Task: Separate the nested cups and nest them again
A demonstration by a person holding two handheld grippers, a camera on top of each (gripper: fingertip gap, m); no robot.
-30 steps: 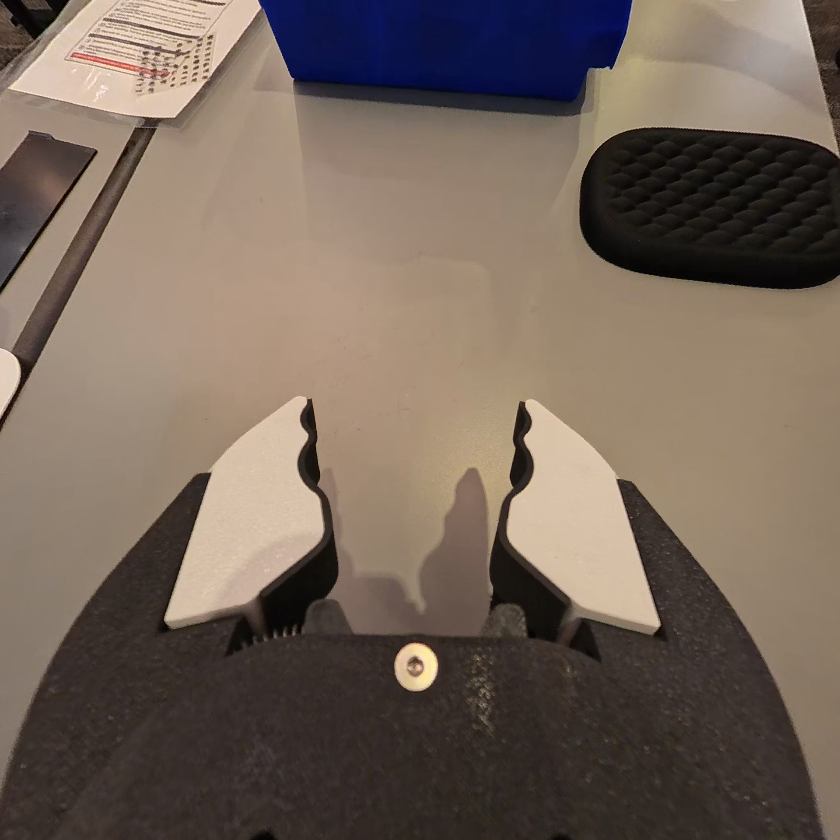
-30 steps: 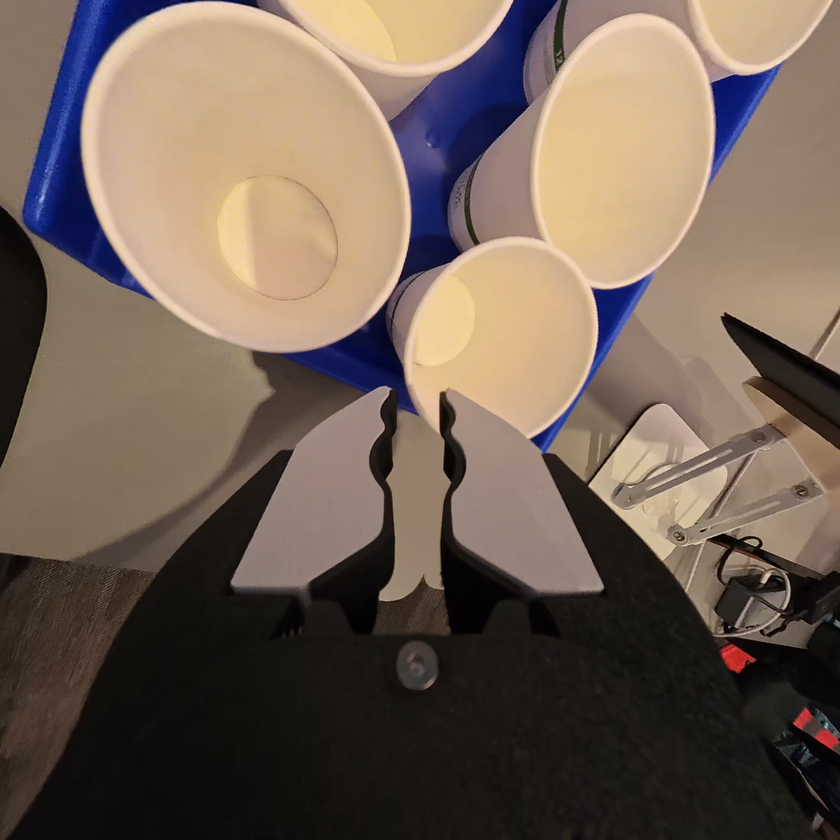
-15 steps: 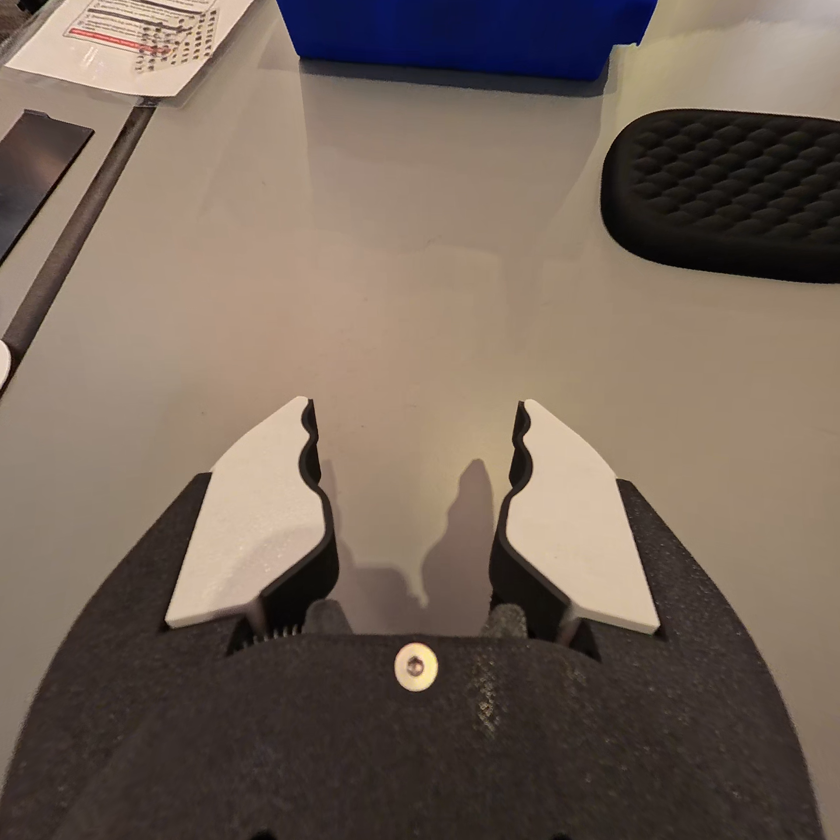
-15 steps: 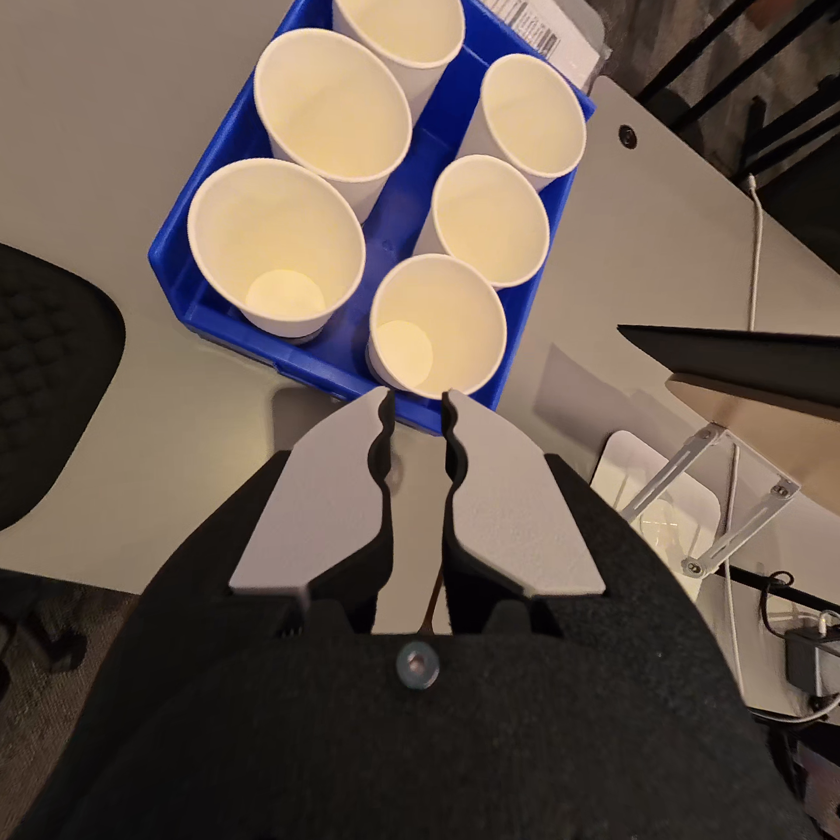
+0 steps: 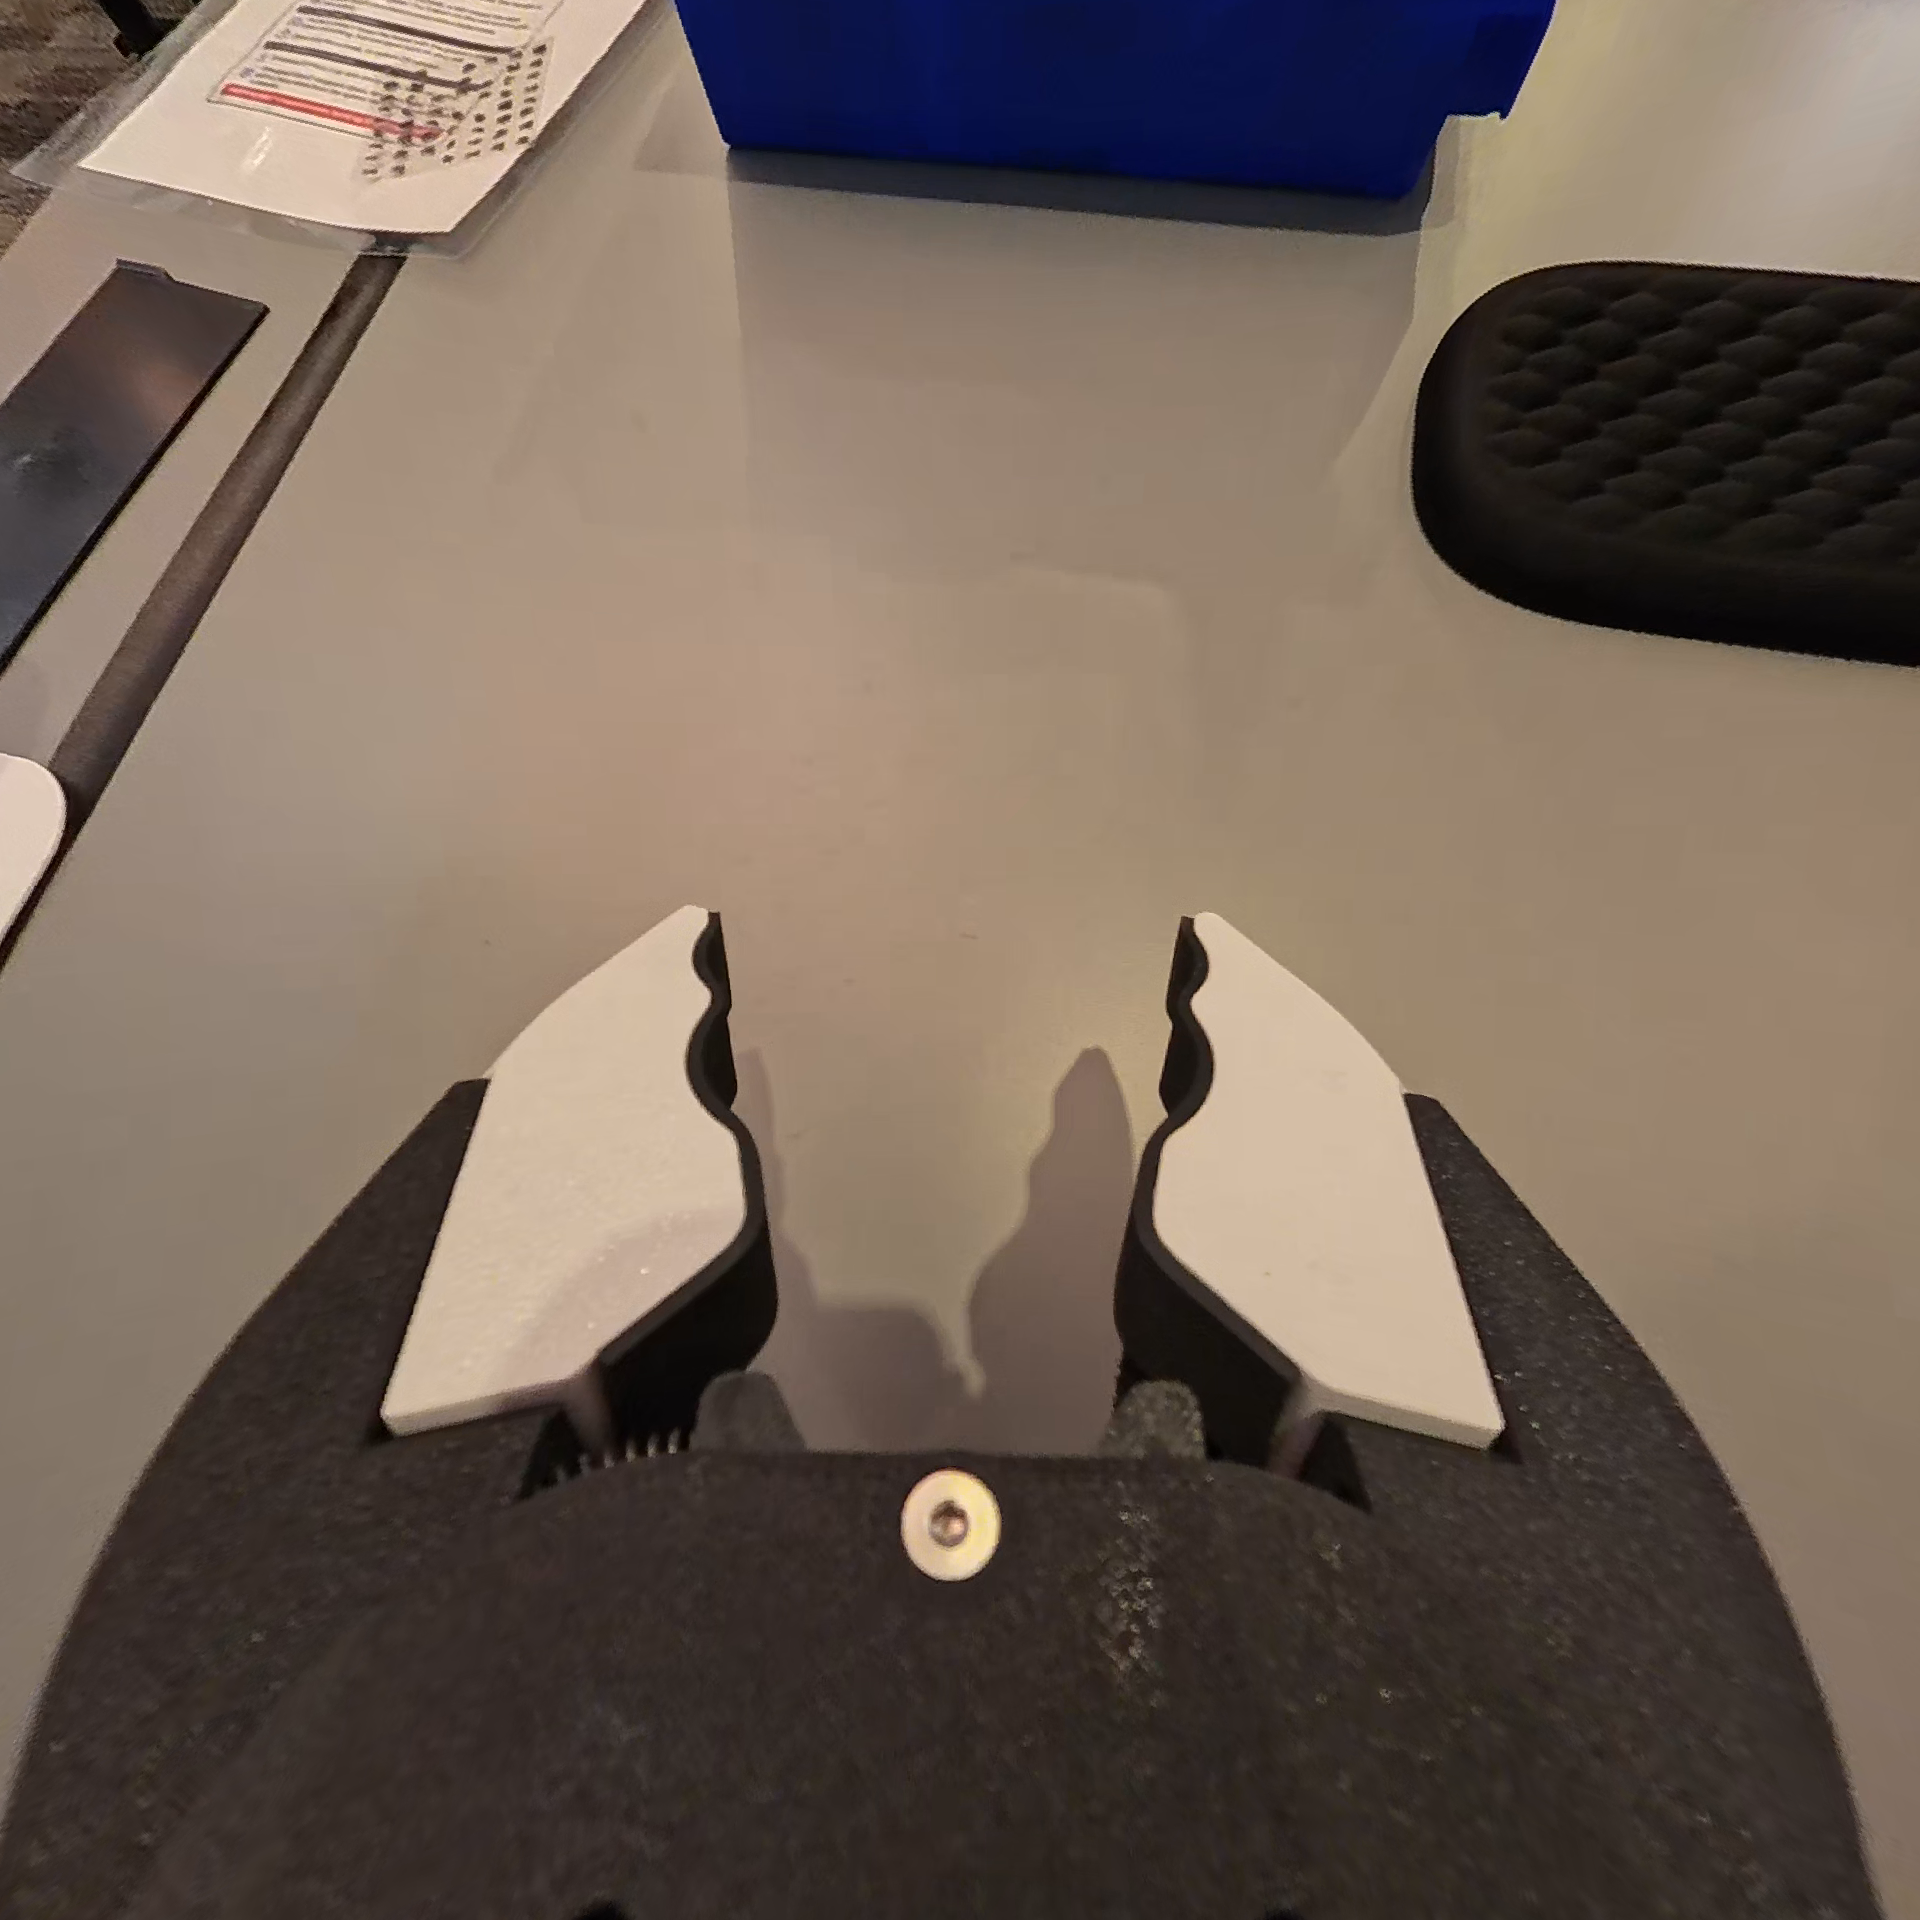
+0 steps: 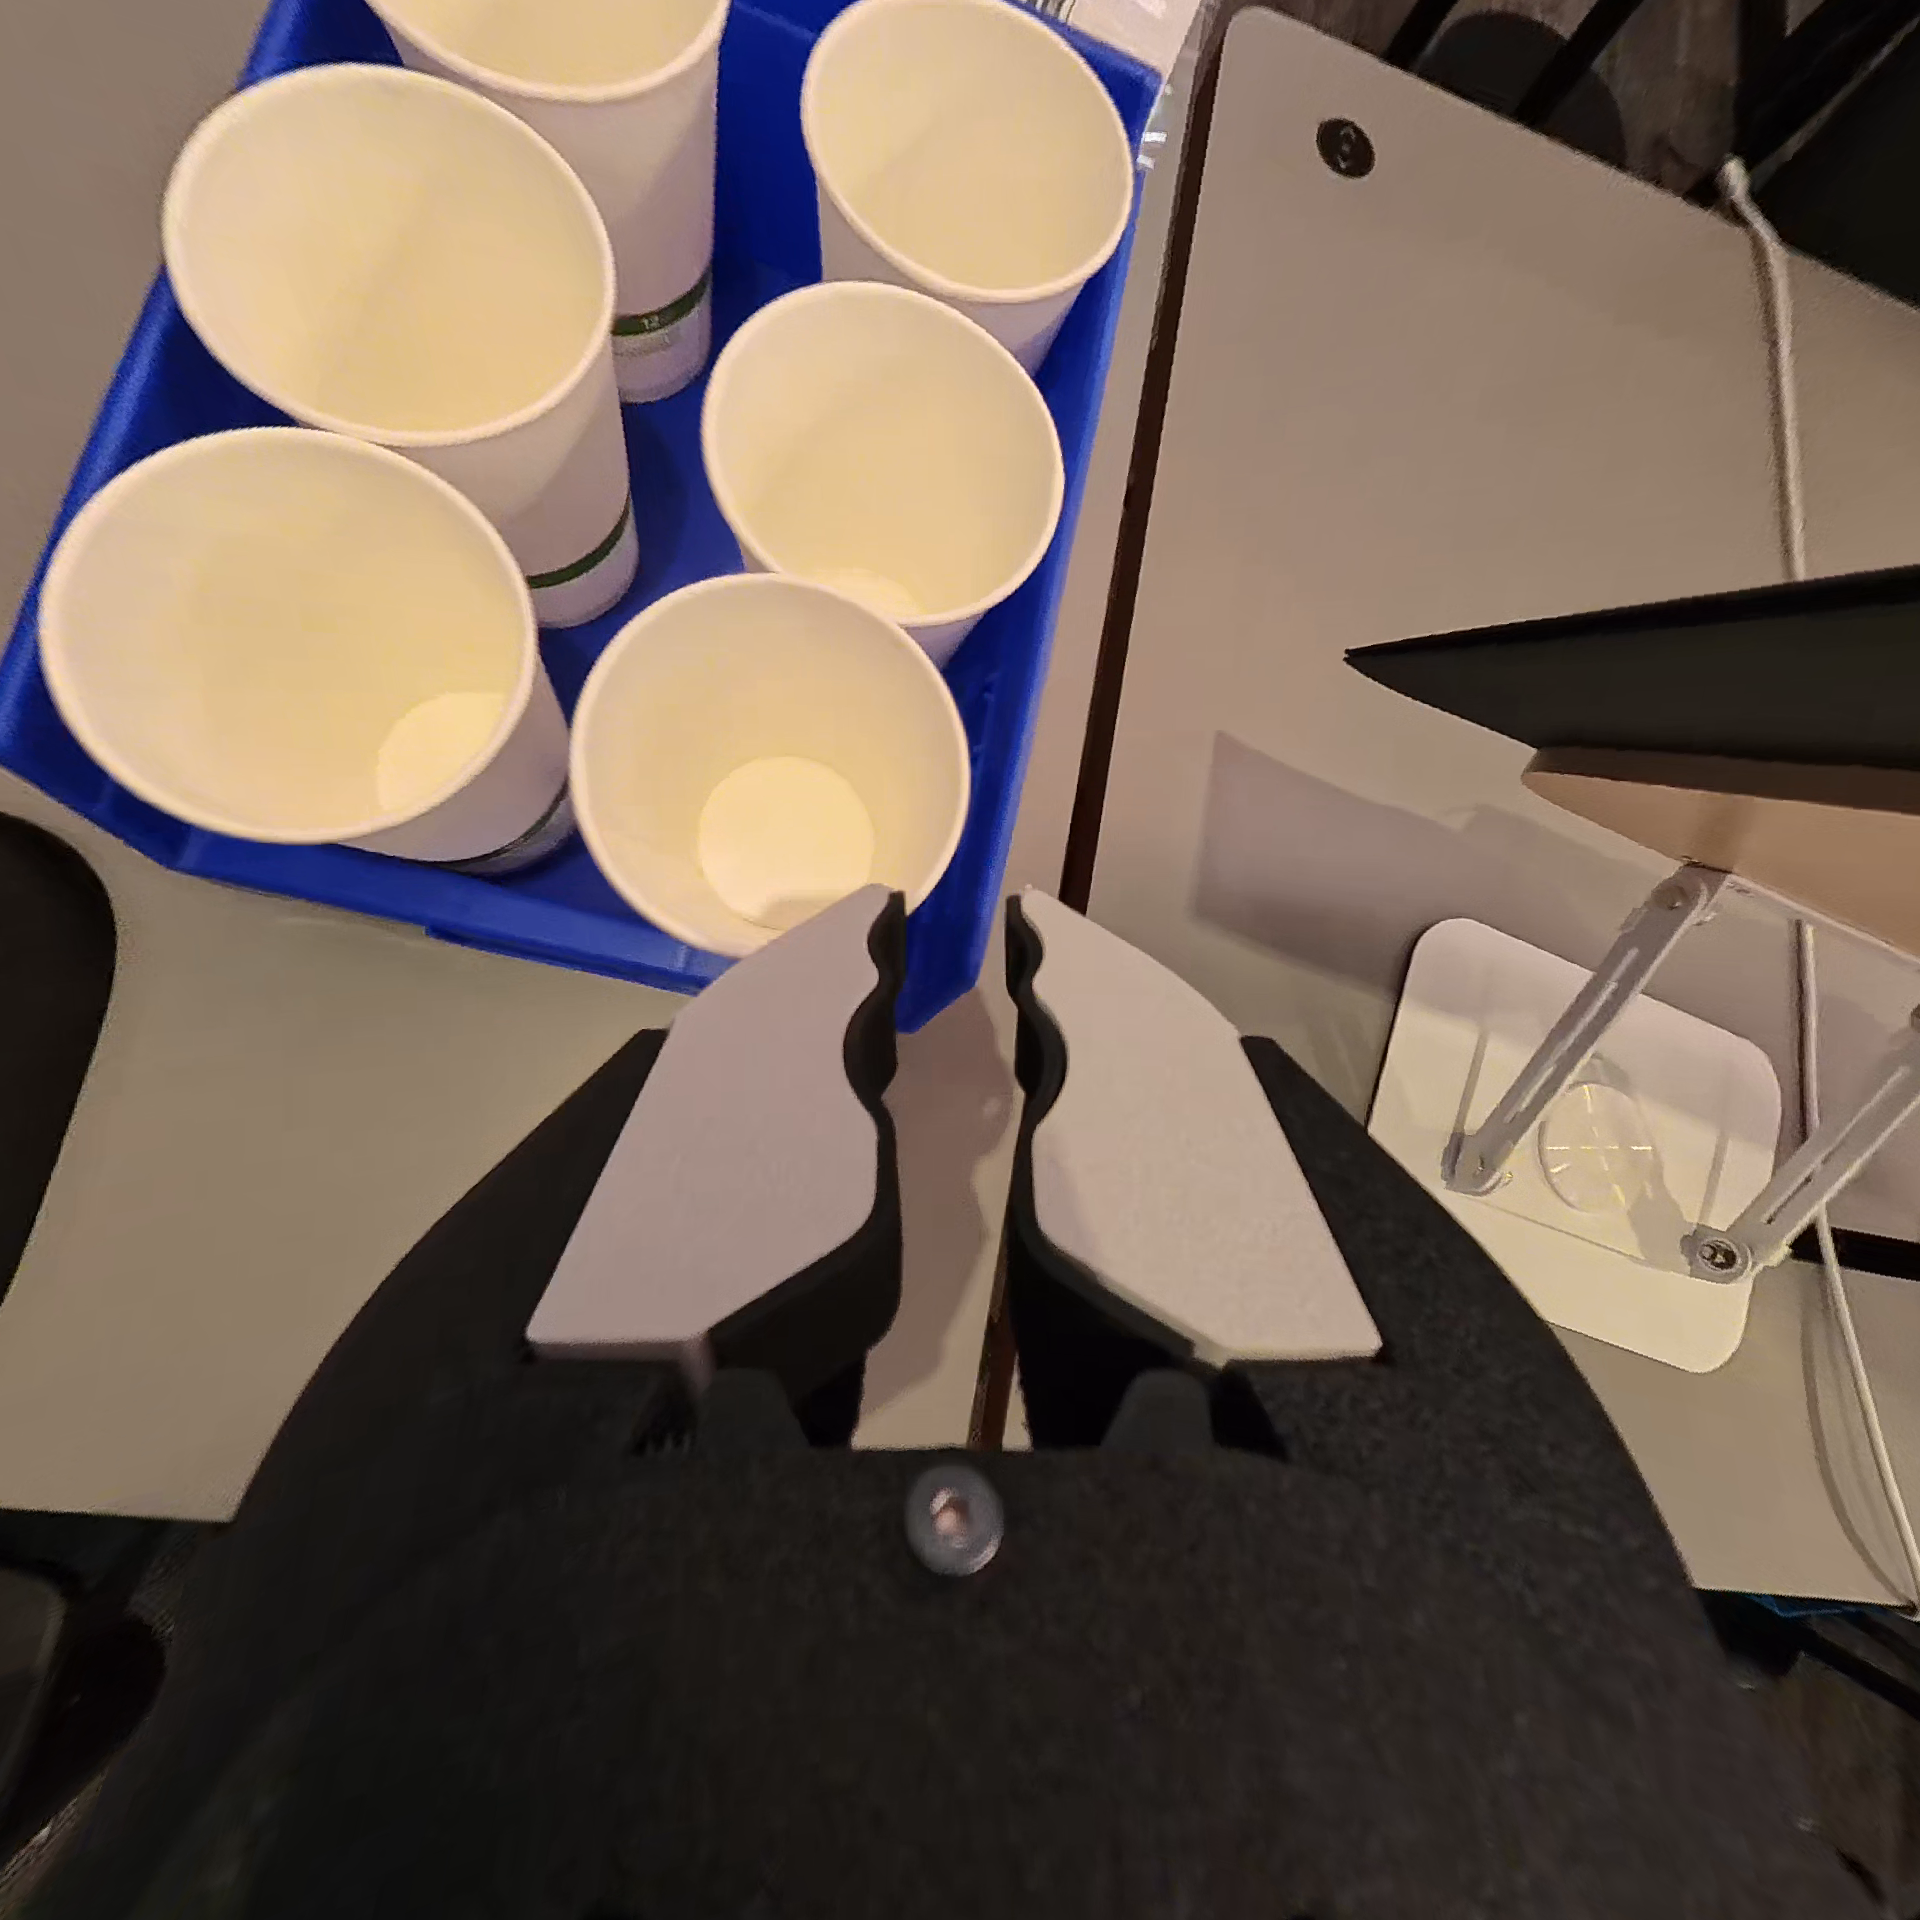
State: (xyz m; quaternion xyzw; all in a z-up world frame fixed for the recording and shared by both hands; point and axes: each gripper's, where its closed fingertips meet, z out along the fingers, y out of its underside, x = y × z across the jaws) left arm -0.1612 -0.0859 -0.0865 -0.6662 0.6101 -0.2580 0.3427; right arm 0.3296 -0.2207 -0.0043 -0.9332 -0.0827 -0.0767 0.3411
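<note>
Six white paper cups (image 6: pixel 769 769) standing upright in the blue bin (image 6: pixel 582 920) up on the grey table (image 5: pixel 935 623), three bigger ones down the left side, three smaller down the right, all mouths up, and none looks stacked in another from up here, though a sleeve hidden inside one can't be ruled out. The right gripper (image 6: pixel 954 920) hangs above the bin's near right corner, its jaws drawn narrow with only a slim gap and nothing between them, the tip of one finger overlapping the rim of the nearest small cup in view. The left gripper (image 5: pixel 948 920) sits low over bare tabletop well short of the bin, jaws spread wide, empty. Looks like a pause between grasps, the nesting half likely ahead: the next move wants the right jaws parted enough to pinch one cup wall, then a straight lift clear of its neighbours. A black honeycomb pad (image 5: pixel 1704 468) lies to the right, a printed sheet in a clear sleeve (image 5: pixel 343 114) far left, and a second desk with a tablet stand (image 6: pixel 1579 1143) and cables beyond.
</note>
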